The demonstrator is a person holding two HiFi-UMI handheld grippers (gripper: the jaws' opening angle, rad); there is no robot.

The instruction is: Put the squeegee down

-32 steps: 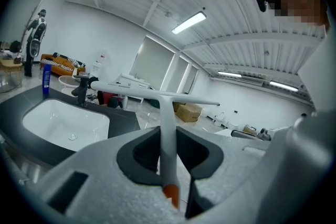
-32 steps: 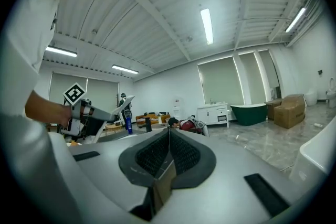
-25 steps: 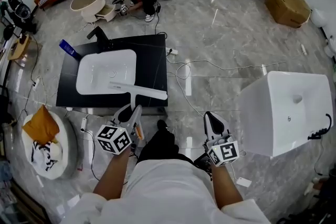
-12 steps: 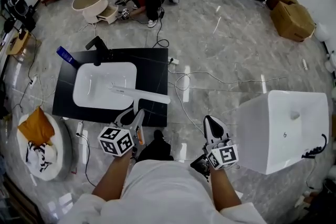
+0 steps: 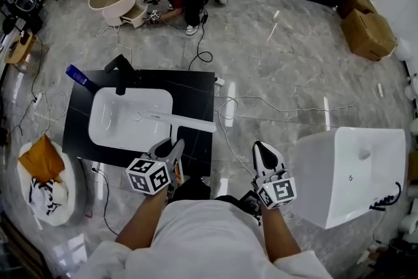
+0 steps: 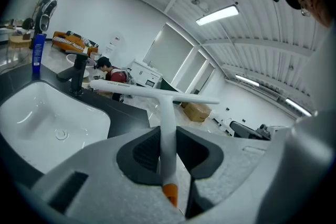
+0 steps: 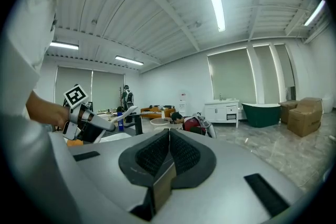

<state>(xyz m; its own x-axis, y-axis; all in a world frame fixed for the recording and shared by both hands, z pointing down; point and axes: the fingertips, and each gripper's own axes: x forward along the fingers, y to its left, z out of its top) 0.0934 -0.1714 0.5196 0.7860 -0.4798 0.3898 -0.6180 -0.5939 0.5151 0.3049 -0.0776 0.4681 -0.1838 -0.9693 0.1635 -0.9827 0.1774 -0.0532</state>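
Squeegee (image 5: 186, 121) handle sits clamped in the left gripper's (image 5: 170, 148) jaws, blade crosswise over the washbasin (image 5: 104, 115); the gripper tilts slightly down. Right gripper (image 5: 264, 153) closed, empty.

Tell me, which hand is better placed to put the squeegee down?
Left. The left hand-held gripper grips the squeegee by its handle, right at the black counter with the sink. The right hand-held gripper is shut, empty, over the floor.

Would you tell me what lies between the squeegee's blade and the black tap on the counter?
The white basin lies between the squeegee and the tap. The head view shows this from above, and the left gripper view confirms it.
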